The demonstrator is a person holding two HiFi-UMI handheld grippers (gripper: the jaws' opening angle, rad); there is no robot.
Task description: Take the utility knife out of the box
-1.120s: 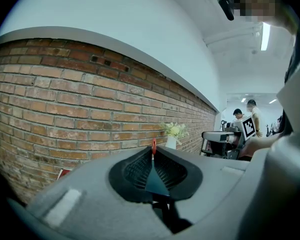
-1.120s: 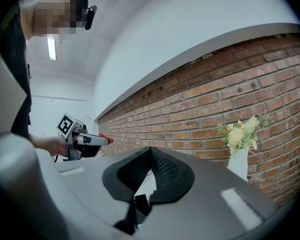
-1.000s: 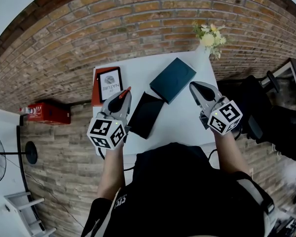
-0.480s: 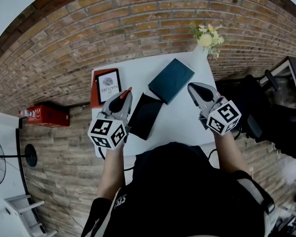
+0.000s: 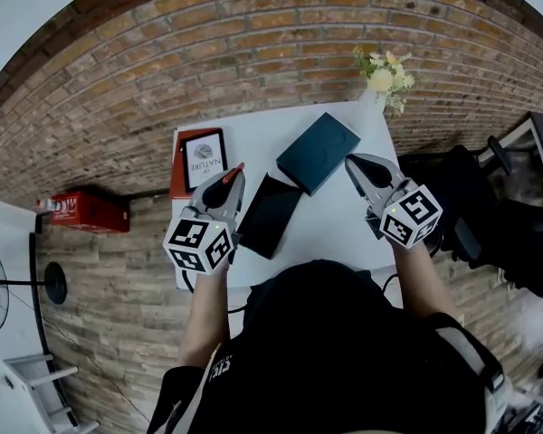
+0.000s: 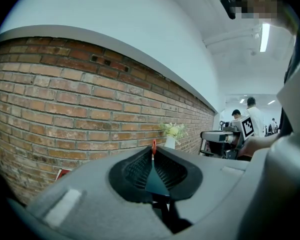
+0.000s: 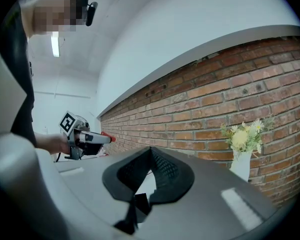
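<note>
A closed dark teal box (image 5: 317, 151) lies on the white table (image 5: 344, 229), with a flat black case (image 5: 270, 213) beside it on the near left. No utility knife shows in any view. My left gripper (image 5: 235, 170) hovers just left of the black case, its red-tipped jaws meeting at the tip (image 6: 153, 145), shut on nothing. My right gripper (image 5: 351, 160) hangs just right of the teal box's near corner, also shut and empty (image 7: 151, 149). Both point toward the brick wall.
A book with a white cover (image 5: 202, 159) lies at the table's far left on a red-brown mat. A white vase of flowers (image 5: 380, 75) stands at the far right corner against the brick wall (image 5: 253, 52). People stand in the background of the left gripper view (image 6: 250, 115).
</note>
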